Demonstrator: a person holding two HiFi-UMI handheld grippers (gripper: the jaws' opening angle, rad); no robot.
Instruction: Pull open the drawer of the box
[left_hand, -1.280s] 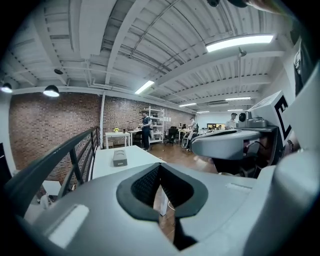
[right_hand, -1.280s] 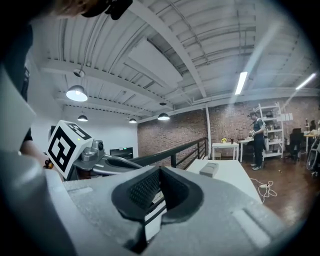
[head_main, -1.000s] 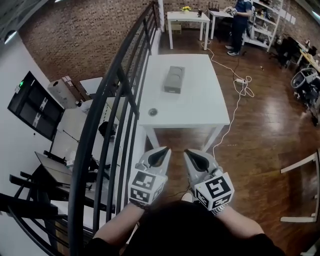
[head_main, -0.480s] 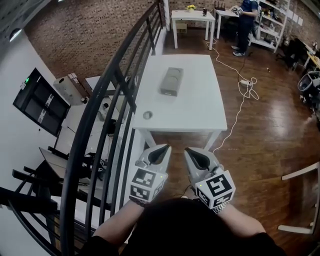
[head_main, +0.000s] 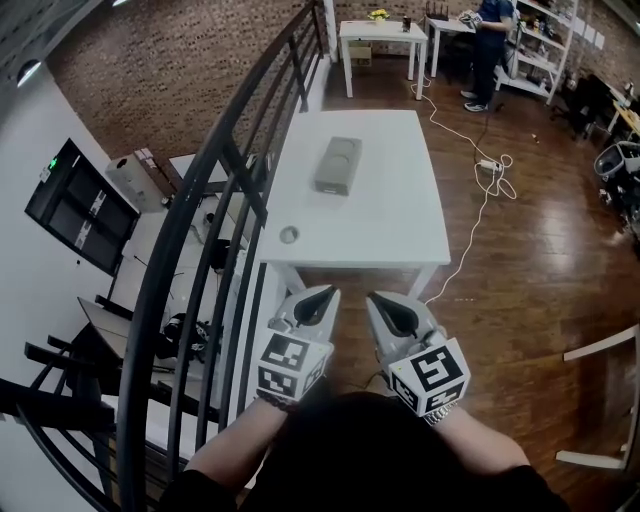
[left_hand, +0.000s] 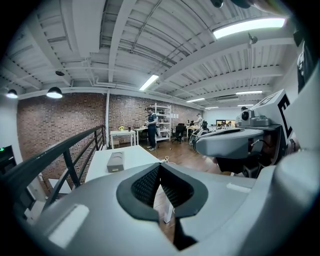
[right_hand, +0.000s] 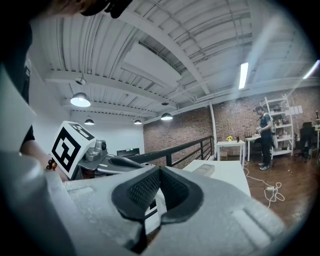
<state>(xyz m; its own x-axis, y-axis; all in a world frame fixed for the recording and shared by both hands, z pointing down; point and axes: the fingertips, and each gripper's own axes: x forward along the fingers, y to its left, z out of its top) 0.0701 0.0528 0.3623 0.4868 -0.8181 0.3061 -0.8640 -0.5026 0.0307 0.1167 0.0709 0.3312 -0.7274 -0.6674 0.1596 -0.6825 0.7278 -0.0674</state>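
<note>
A small grey box (head_main: 338, 165) lies on the far half of a white table (head_main: 400, 235); in the left gripper view the box (left_hand: 115, 162) shows its drawer face toward me. My left gripper (head_main: 326, 294) and right gripper (head_main: 374, 299) hang side by side just short of the table's near edge, well away from the box. Both are shut with nothing between their jaws. The left gripper (left_hand: 159, 168) and the right gripper (right_hand: 159, 170) each show their tips meeting. The box (right_hand: 204, 170) appears faintly beyond the right gripper's jaws.
A small round disc (head_main: 289, 235) lies near the table's front left corner. A black railing (head_main: 215, 200) runs along the table's left side. A white cable (head_main: 480, 190) trails over the wooden floor on the right. A person (head_main: 490, 45) stands by shelves far behind.
The table and box have drawn closer in the head view, mostly in the first half second. Both grippers keep their side-by-side pose and stay shut.
</note>
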